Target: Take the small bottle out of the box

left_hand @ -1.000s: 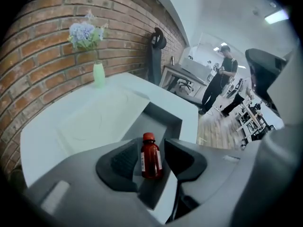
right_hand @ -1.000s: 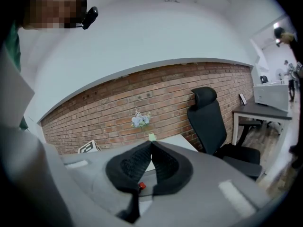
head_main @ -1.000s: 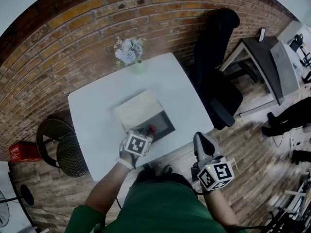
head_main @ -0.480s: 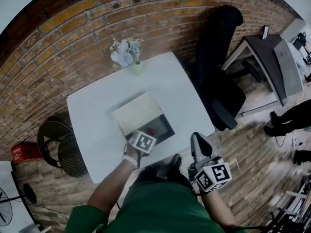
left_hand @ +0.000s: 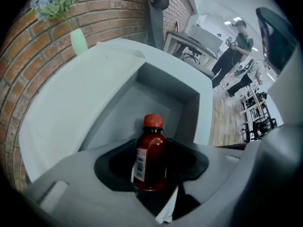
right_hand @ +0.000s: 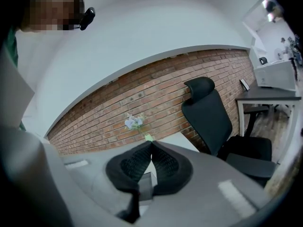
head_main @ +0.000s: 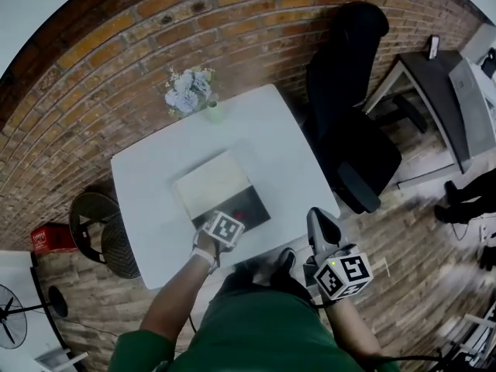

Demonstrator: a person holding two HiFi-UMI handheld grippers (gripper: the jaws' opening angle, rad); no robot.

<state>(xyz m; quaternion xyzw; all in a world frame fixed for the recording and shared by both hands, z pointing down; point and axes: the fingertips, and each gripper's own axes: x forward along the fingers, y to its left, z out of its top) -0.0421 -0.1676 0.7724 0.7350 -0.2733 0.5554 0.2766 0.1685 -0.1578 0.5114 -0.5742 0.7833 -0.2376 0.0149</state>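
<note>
Item: small dark-red plastic bottle (left_hand: 150, 157) with red cap, upright inside the grey open-topped box (left_hand: 189, 91), at its near end.
Box: on the white square table (head_main: 147, 184), toward the near edge, its pale lid folded open on the far-left side.
Left gripper (head_main: 226, 222): pointing steeply down into the box, jaws apart either side of the bottle and just closing slightly, pads not clearly pressing.
Right gripper (right_hand: 151, 145): held off the table's near-right corner, jaws together, nothing between.

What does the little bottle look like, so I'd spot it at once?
Find the white table by the brick wall; an open grey box lies on it, lid folded back. The small bottle stands upright inside: unlike the pale green vase at the table's far edge, it is dark red with an orange-red cap.
</note>
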